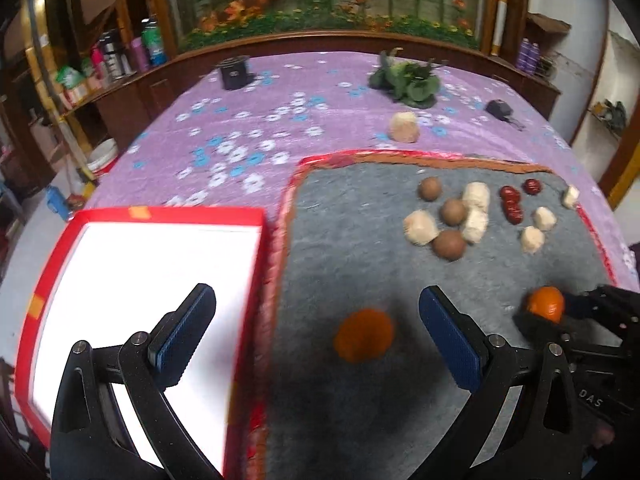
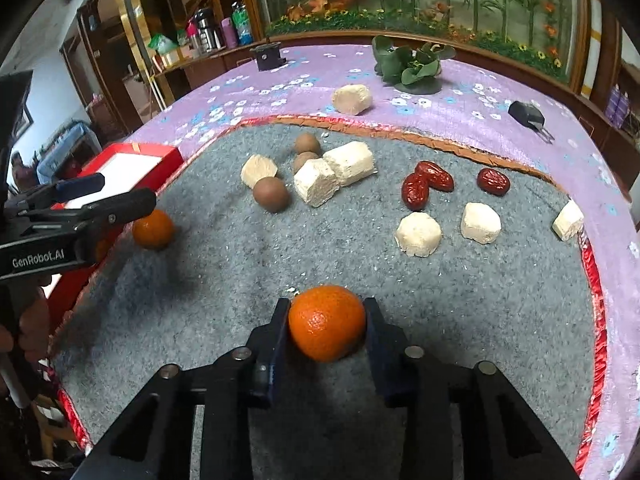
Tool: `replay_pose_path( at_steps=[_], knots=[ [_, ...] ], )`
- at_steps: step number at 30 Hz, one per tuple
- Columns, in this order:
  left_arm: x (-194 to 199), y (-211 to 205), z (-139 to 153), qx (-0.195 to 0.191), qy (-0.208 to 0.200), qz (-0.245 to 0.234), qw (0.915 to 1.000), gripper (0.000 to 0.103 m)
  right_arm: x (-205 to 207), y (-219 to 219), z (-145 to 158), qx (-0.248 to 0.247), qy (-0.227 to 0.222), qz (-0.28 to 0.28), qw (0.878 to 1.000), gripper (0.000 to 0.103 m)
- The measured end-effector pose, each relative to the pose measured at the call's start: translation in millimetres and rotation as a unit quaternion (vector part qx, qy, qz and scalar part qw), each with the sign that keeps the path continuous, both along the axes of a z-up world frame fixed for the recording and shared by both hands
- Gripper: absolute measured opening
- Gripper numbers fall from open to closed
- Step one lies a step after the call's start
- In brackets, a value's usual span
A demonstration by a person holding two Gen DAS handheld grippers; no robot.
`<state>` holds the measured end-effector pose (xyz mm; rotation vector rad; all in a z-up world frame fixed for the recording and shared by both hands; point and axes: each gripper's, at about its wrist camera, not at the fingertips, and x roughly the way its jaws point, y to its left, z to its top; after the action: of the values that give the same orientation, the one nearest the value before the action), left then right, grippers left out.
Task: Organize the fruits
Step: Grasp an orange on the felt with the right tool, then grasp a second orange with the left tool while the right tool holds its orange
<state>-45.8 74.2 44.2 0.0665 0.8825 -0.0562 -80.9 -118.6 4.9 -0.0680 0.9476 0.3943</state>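
Observation:
My right gripper [image 2: 326, 310] is shut on an orange tangerine [image 2: 327, 328] just above the grey mat [image 2: 480, 300]; it also shows in the left wrist view [image 1: 545, 304]. My left gripper [image 1: 316, 312] is open and empty, above a second tangerine [image 1: 364, 340] that lies on the mat, also in the right wrist view [image 2: 153, 229]. A red-rimmed white tray [image 1: 140, 280] lies left of the mat. Brown round fruits [image 2: 271, 194], red dates [image 2: 424, 184] and pale cream blocks [image 2: 418, 234] are scattered on the far half of the mat.
The mat lies on a purple flowered cloth [image 1: 240, 128]. On the cloth are a loose cream block [image 2: 352, 98], green leaves [image 2: 412, 66], a black box [image 2: 269, 55] and a black charger [image 2: 527, 115]. Wooden shelves with bottles [image 1: 120, 52] stand behind.

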Motion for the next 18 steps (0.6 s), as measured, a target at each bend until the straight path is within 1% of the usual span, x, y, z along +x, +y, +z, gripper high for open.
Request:
replay_pose_path(
  at_steps=[3,5,8,9,10,12,14,17,18],
  knots=[
    [10.7,-15.7,2.2,0.010,0.008,-0.022,0.9997,0.103,5.7,-16.3,3.4,0.055,0.004,-0.004,0.998,0.034],
    [11.0,-26.8,2.4,0.027,0.011,-0.043,0.9986,0.103,7.1,-39.5,9.9,0.097,-0.010,-0.023,0.995,0.034],
    [1.3,-28.7,-3.3,0.045,0.020,-0.061,0.9970,0.103,9.8,-70.0,17.5,0.130,-0.023,-0.051,0.990,0.034],
    [-3.7,-25.5,-7.1,0.051,0.024,-0.061,0.9966,0.103,9.7,-80.4,18.6,0.147,-0.027,-0.056,0.987,0.034],
    [-8.5,-22.4,-10.2,0.055,0.027,-0.059,0.9964,0.103,10.0,-92.6,18.7,0.175,-0.031,-0.060,0.982,0.034],
    [-18.3,-16.0,-16.7,0.059,0.036,-0.058,0.9960,0.102,13.3,-105.1,19.9,0.207,-0.022,-0.075,0.975,0.034],
    [-23.0,-15.0,-17.4,0.054,0.038,-0.063,0.9958,0.101,14.9,-108.3,24.2,0.230,-0.023,-0.076,0.970,0.034],
    [-21.0,-17.0,-13.5,0.060,0.025,-0.061,0.9960,0.100,11.3,-106.7,28.2,0.241,-0.031,-0.071,0.968,0.034],
    [-18.7,-17.2,-13.5,0.059,0.024,-0.061,0.9961,0.097,10.7,-106.5,28.4,0.247,-0.029,-0.068,0.966,0.034]
  ],
)
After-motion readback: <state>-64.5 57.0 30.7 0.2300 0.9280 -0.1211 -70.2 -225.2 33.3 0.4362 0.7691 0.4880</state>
